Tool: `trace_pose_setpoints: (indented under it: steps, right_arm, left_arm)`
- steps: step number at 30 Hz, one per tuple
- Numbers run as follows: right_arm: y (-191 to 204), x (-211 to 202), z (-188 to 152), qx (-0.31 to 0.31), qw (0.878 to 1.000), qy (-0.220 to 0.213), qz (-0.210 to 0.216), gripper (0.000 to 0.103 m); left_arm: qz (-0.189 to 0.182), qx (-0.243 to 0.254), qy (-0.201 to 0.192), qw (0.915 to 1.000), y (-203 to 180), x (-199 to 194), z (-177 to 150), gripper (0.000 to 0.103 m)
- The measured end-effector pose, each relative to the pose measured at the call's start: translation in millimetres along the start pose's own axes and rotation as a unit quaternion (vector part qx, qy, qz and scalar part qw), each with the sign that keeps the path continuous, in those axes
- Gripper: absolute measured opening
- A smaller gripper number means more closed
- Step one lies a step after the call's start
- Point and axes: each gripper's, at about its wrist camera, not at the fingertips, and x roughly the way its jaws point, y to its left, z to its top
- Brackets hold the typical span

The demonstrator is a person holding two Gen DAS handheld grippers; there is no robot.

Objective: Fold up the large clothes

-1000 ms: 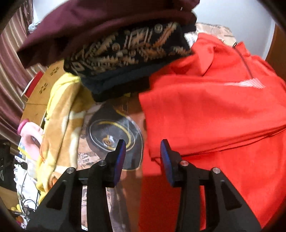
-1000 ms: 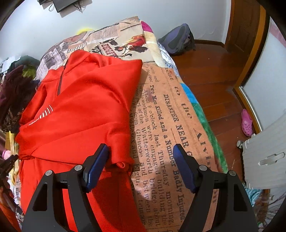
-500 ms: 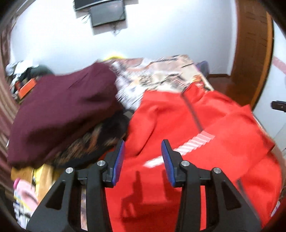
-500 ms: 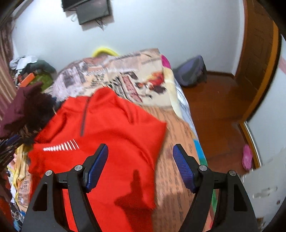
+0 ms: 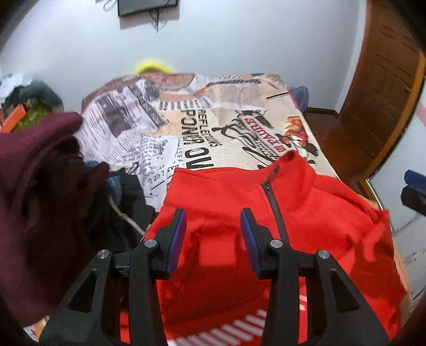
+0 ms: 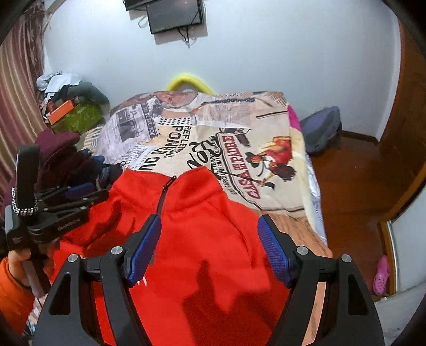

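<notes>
A red zip-neck sweatshirt [image 5: 306,213] lies on the newspaper-print bedspread [image 5: 213,127], collar toward the far wall, sleeves folded in. It also shows in the right wrist view [image 6: 207,229]. My left gripper [image 5: 213,237] is open and empty above the garment's left shoulder. My right gripper [image 6: 209,250] is wide open and empty above its right half. The left gripper also shows from the side in the right wrist view [image 6: 80,191], at the garment's left edge.
A pile of dark clothes with a maroon garment [image 5: 34,186] lies on the bed's left side. A backpack [image 6: 322,130] sits on the wooden floor to the right of the bed. A pink shoe [image 6: 380,274] lies by the door. A screen [image 6: 175,14] hangs on the far wall.
Both grippers have lifted and tilted up from the garment's lower folded part toward its collar and the far wall. Both stay open and empty.
</notes>
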Motion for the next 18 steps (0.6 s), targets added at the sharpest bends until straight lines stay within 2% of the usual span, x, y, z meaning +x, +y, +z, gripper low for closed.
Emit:
trace_pose_setpoints:
  steps: [2, 6, 7, 10, 12, 16, 18]
  right_arm:
    - [1.1, 20.6, 9.5, 0.014, 1.000, 0.014, 0.000, 0.071]
    - [-3.7, 67.5, 24.8, 0.047, 0.997, 0.053, 0.003, 0.072]
    - [-4.4, 77.5, 26.6, 0.074, 0.996, 0.052, -0.012, 0.071]
    - [-4.5, 107.6, 30.2, 0.074, 0.994, 0.075, 0.008, 0.071]
    - [-3.2, 127.9, 31.6, 0.072, 0.993, 0.096, 0.011, 0.071]
    - [-3.5, 161.7, 32.9, 0.070, 0.988, 0.135, 0.006, 0.072]
    - [-7.4, 175.9, 28.6, 0.092, 0.984, 0.152, 0.011, 0.079]
  left_arm:
    - [-0.010, -0.018, 0.011, 0.9997, 6.3, 16.4, 6.5, 0.042]
    - [0.001, -0.047, 0.039, 0.9981, 19.9, 53.7, 13.2, 0.042]
    - [0.002, -0.056, 0.043, 0.9975, 24.4, 62.3, 13.8, 0.042]
    - [-0.005, -0.091, 0.058, 0.9942, 40.7, 84.7, 12.8, 0.044]
    - [-0.019, -0.111, 0.049, 0.9924, 48.8, 92.1, 11.6, 0.048]
    - [-0.039, -0.101, 0.047, 0.9930, 48.4, 95.9, 10.7, 0.048]
    - [-0.054, -0.091, 0.050, 0.9931, 47.9, 97.2, 11.2, 0.048]
